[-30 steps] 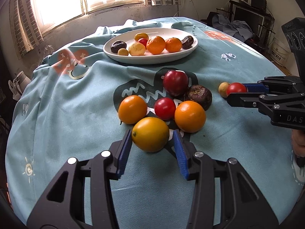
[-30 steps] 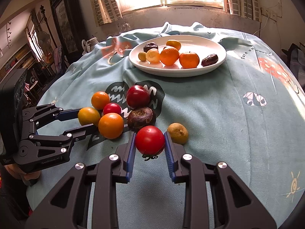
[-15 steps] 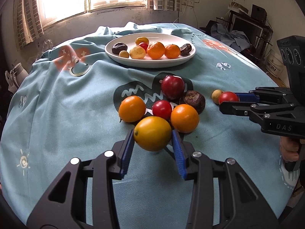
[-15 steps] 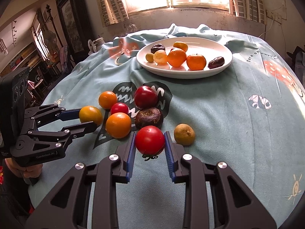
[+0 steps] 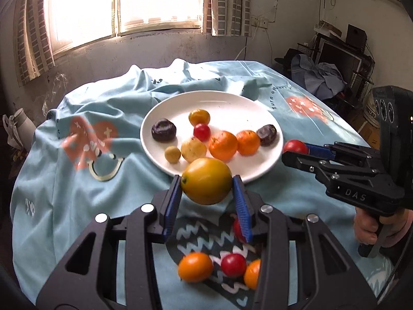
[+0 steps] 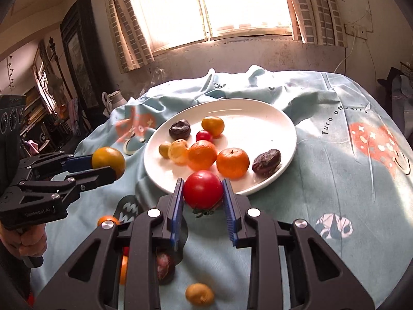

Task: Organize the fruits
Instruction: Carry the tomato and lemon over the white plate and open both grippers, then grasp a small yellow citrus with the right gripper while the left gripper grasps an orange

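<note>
Currently: left gripper [image 5: 206, 201] clenched on yellow-orange fruit [image 5: 206, 180], right gripper [image 6: 202, 204] grasping red tomato [image 6: 203, 189]; both aloft at near rim of white plate [image 5: 258, 173], mid-bench. Judged light, smooth, bruisable, roll-prone. Hold across widest girth, gentle squeeze.

Left gripper [image 5: 206, 201], right gripper [image 6: 202, 201]: black skeletal linkage frames, silver round screw heads, blue ribbed finger pads [image 5: 171, 206]. Pistol-style black handles; white lettering "DAS" on the right gripper's side.

Bright window [image 5: 124, 2], checked curtains [image 6: 124, 25], pale jug [image 6: 113, 100]
</note>
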